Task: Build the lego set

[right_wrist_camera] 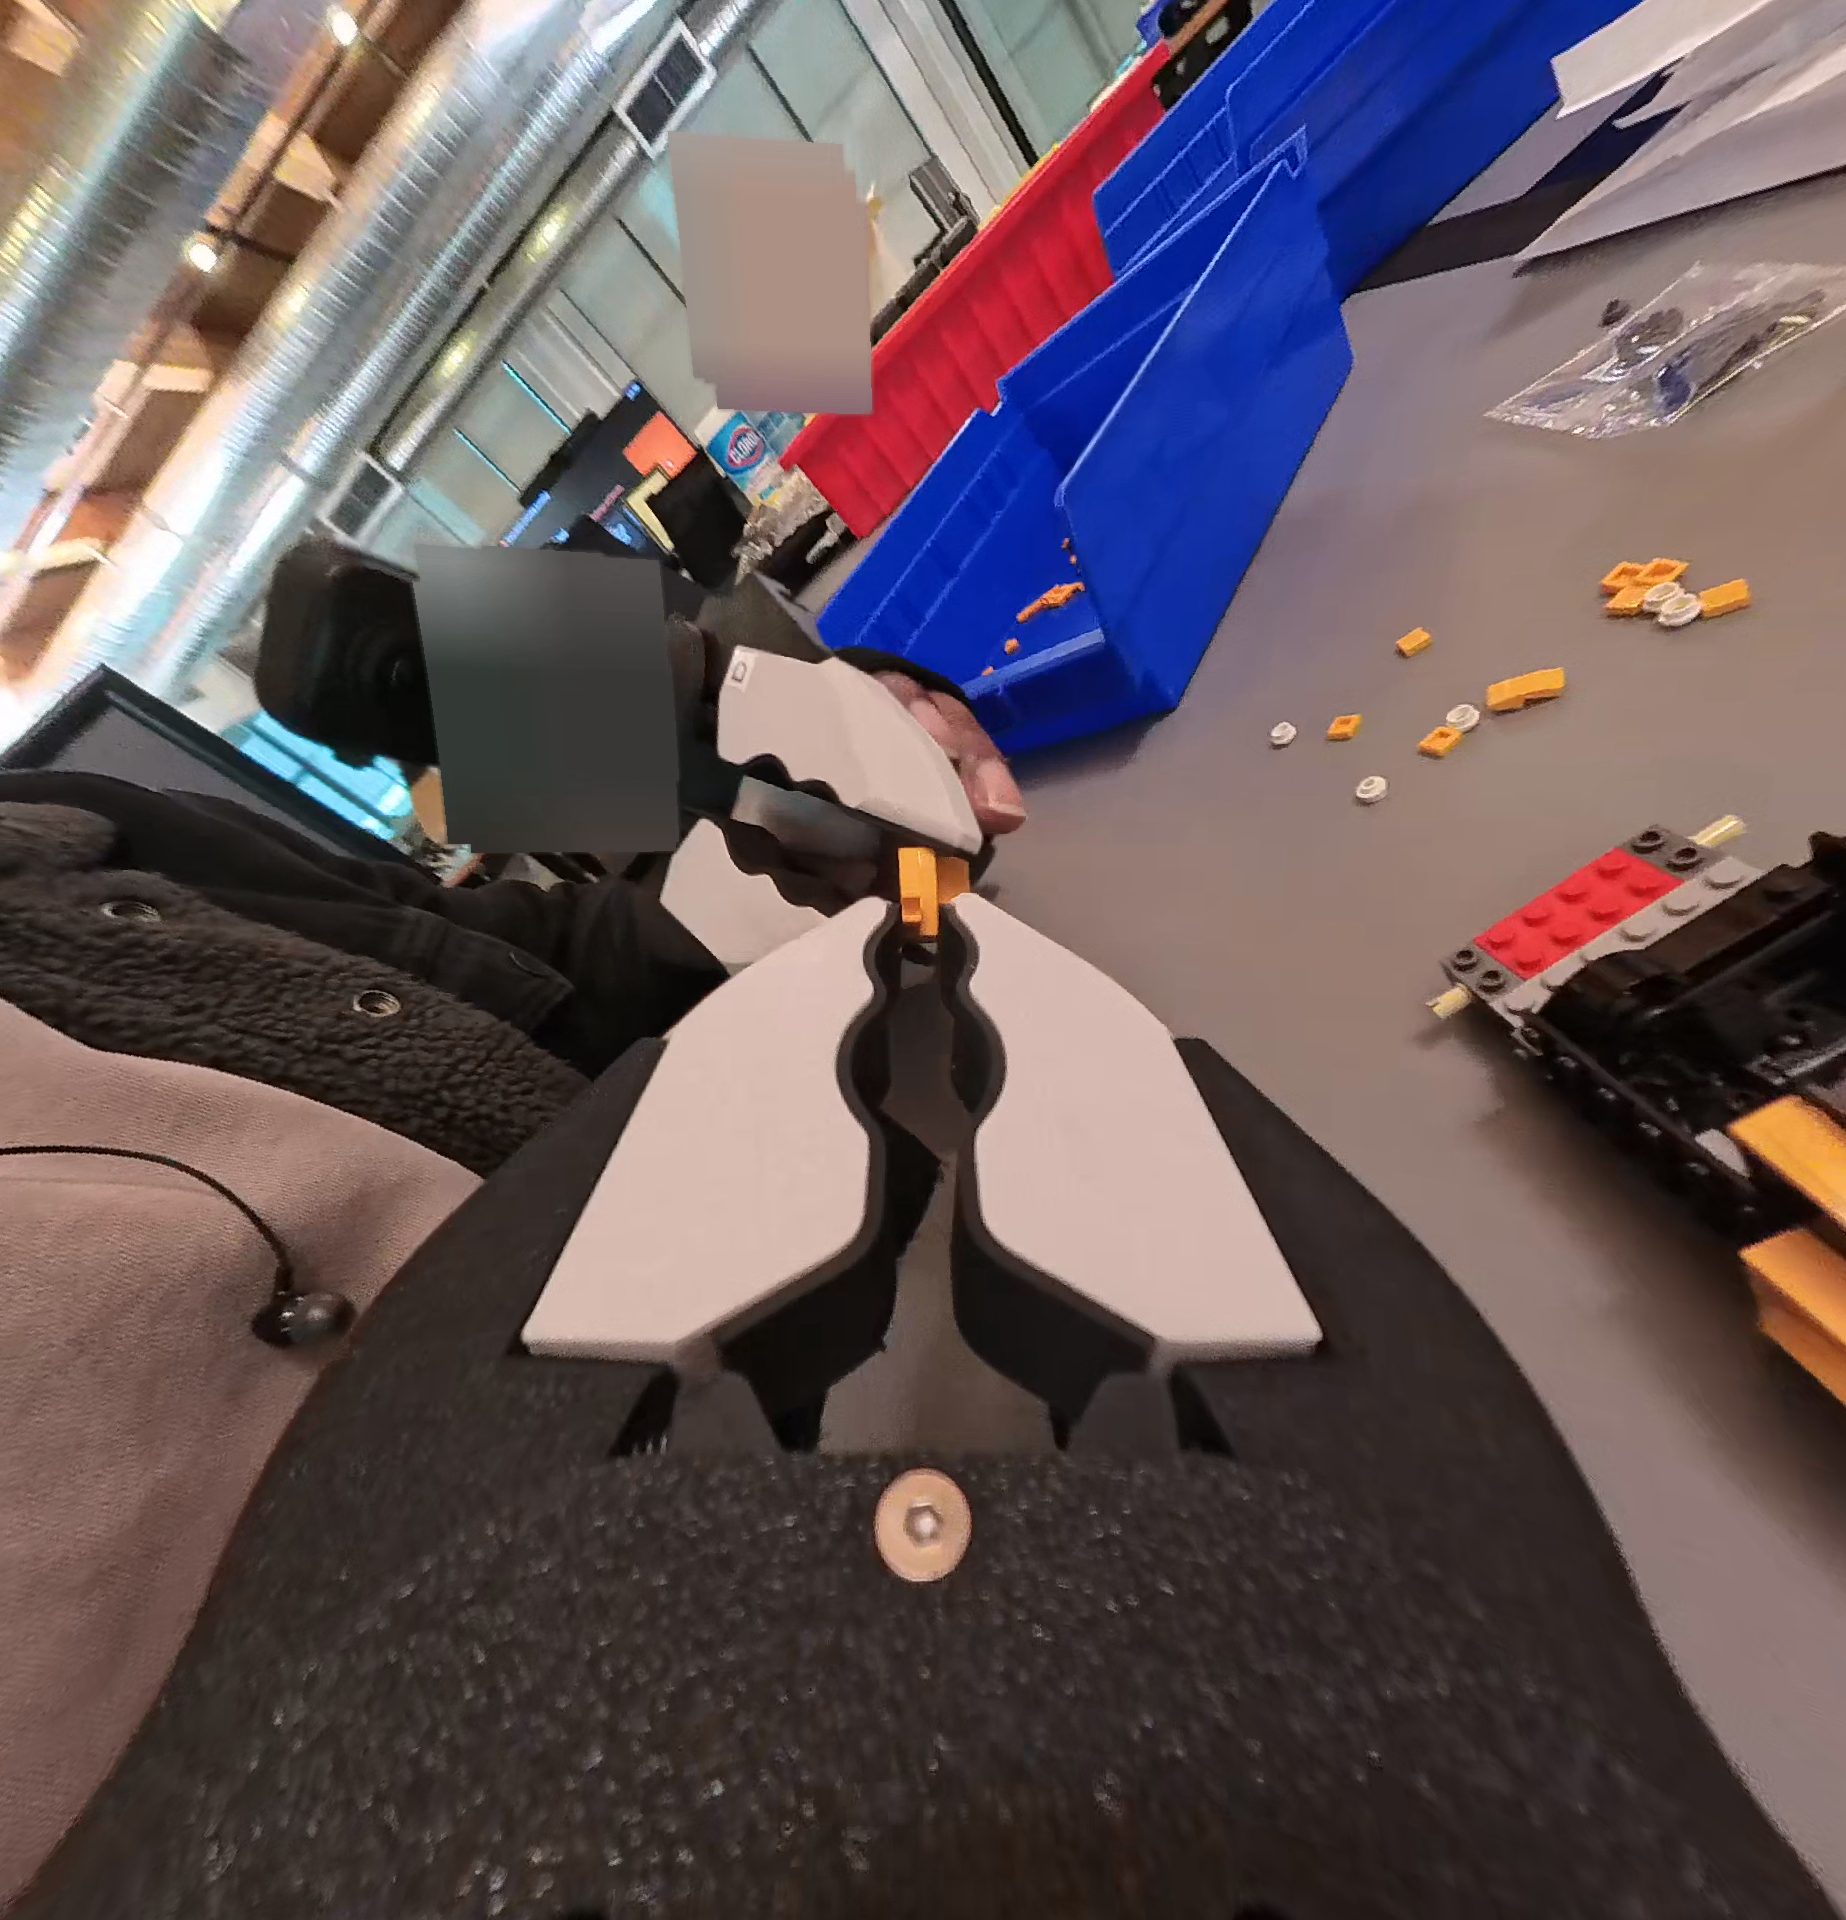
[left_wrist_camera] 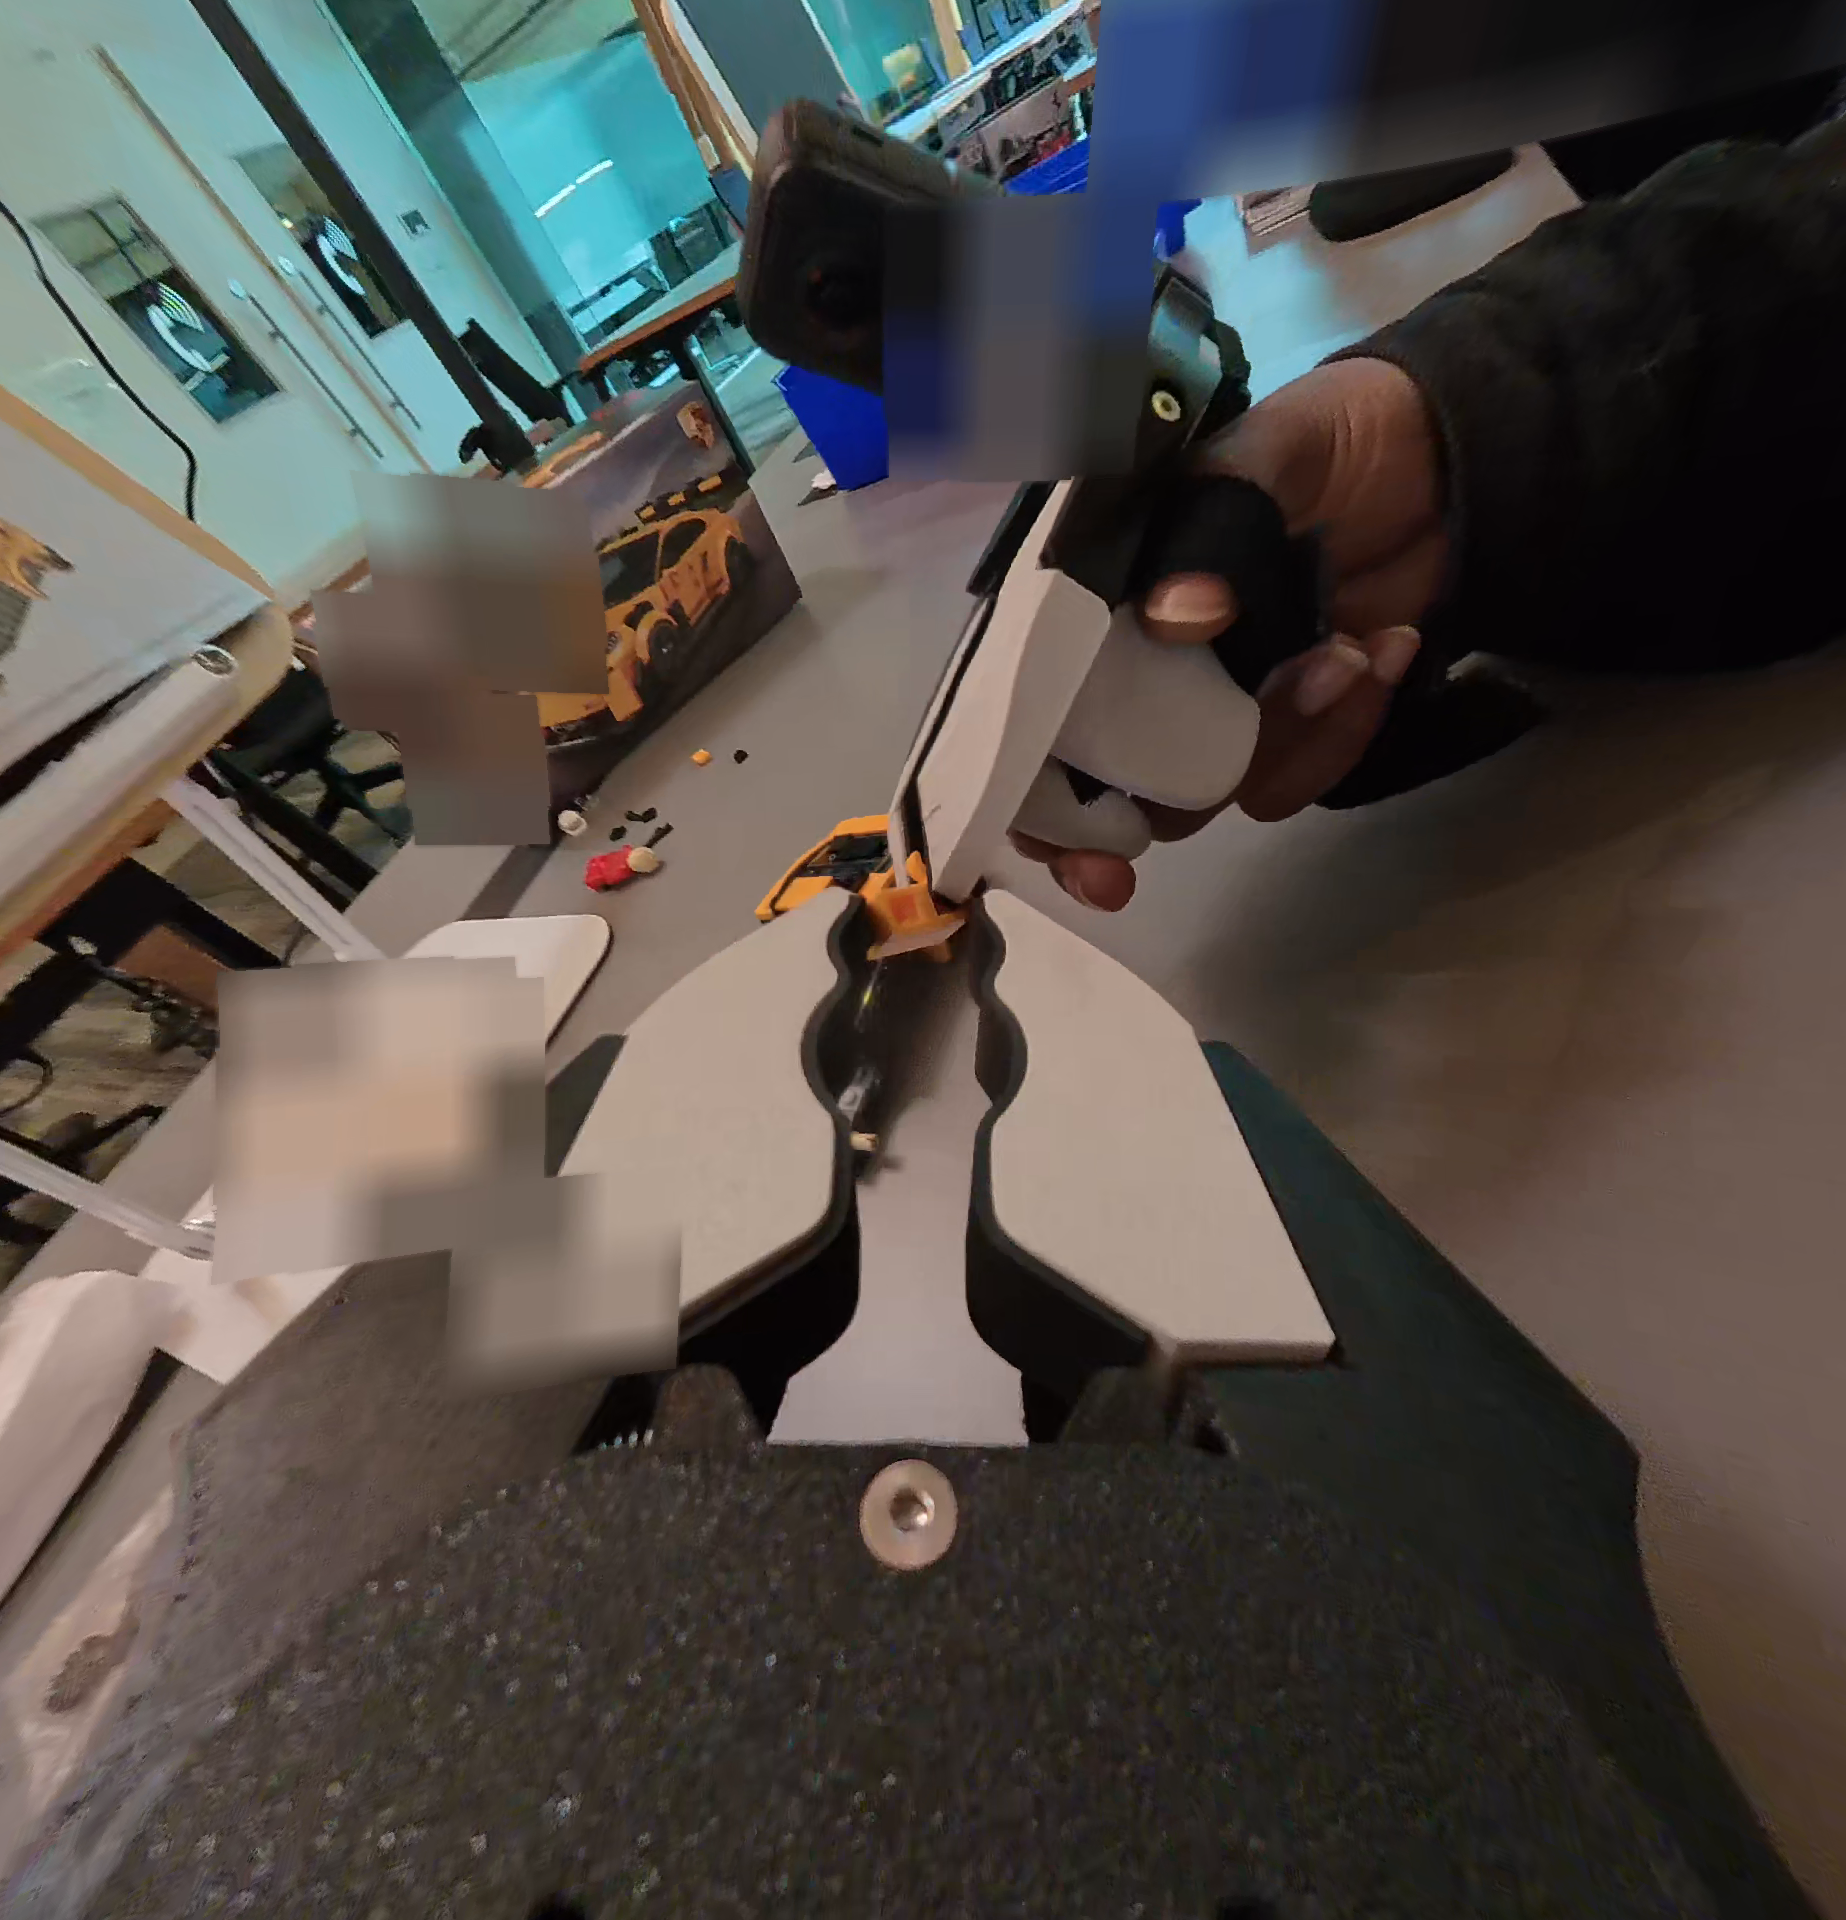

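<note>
Both tools meet tip to tip above the grey counter [right_wrist_camera: 1314, 935]: left tool [left_wrist_camera: 914, 925] and right tool [right_wrist_camera: 924, 914] each pinch the same small orange piece [right_wrist_camera: 919, 888], held in the air. Risk: uneven squeeze or a twist between the tools could flick the piece out. At right lies the part-built car [right_wrist_camera: 1667, 997]; farther off, loose orange and white pieces [right_wrist_camera: 1521, 691] and blue bins [right_wrist_camera: 1189, 499].

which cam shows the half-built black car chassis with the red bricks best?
Right wrist view: the black lego chassis with red plates lies unobstructed on the grey table, studs visible. Left wrist view shows only an orange-and-black sliver beyond the jaws, mostly hidden.
</note>
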Demonstrator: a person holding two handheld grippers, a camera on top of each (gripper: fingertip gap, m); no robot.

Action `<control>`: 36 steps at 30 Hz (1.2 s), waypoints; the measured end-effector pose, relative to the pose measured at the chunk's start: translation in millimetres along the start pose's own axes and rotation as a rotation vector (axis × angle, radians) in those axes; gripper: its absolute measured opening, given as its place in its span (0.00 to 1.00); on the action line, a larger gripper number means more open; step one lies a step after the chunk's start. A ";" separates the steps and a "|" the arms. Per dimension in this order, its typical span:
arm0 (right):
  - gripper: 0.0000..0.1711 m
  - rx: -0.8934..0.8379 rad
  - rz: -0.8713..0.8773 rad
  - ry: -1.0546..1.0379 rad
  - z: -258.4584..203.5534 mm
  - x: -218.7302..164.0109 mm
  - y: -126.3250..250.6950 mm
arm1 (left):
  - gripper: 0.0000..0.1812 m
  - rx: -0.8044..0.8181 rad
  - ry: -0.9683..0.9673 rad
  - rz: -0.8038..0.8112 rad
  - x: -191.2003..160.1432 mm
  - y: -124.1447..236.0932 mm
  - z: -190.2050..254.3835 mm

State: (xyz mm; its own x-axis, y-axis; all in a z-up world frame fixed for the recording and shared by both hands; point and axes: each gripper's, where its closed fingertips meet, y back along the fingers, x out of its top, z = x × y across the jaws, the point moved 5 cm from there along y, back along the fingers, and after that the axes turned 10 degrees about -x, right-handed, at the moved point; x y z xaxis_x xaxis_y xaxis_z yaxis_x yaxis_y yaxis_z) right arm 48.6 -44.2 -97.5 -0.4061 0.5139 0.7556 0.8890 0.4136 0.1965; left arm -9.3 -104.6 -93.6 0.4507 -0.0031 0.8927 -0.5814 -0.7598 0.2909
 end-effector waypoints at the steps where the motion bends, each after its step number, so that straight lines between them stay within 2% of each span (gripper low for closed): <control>1: 0.03 0.012 0.004 -0.022 0.5 0.3 0.2 | 0.10 0.012 -0.017 -0.002 0.4 0.0 -0.1; 10: 0.03 0.162 0.056 -0.221 -0.5 4.4 2.6 | 0.08 0.070 -0.062 0.035 6.2 3.7 -1.1; 16: 0.04 0.200 0.040 -0.283 3.2 2.2 1.6 | 0.08 0.023 0.029 0.029 4.9 3.6 -1.9; 22: 0.07 0.034 0.078 -0.076 11.7 9.1 10.8 | 0.08 -0.020 0.147 0.005 -1.8 3.1 -6.0; 28: 0.10 -0.157 0.007 0.185 10.7 -0.2 3.4 | 0.08 -0.055 0.237 -0.078 -14.0 -3.7 -5.4; 31: 0.10 -0.200 -0.027 0.214 13.3 -5.8 -1.2 | 0.08 -0.062 0.241 -0.101 -16.8 -5.8 -4.0; 36: 0.05 -0.129 -0.040 0.128 13.1 -6.8 -0.2 | 0.08 -0.078 0.239 -0.096 -17.3 -6.8 -2.4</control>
State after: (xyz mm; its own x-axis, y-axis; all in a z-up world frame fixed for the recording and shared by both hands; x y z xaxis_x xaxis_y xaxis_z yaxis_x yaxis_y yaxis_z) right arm 48.5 -37.9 -110.9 -0.4193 0.3960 0.8169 0.8956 0.3278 0.3008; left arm -14.8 -97.9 -110.1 0.3389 0.2273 0.9130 -0.5981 -0.6970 0.3955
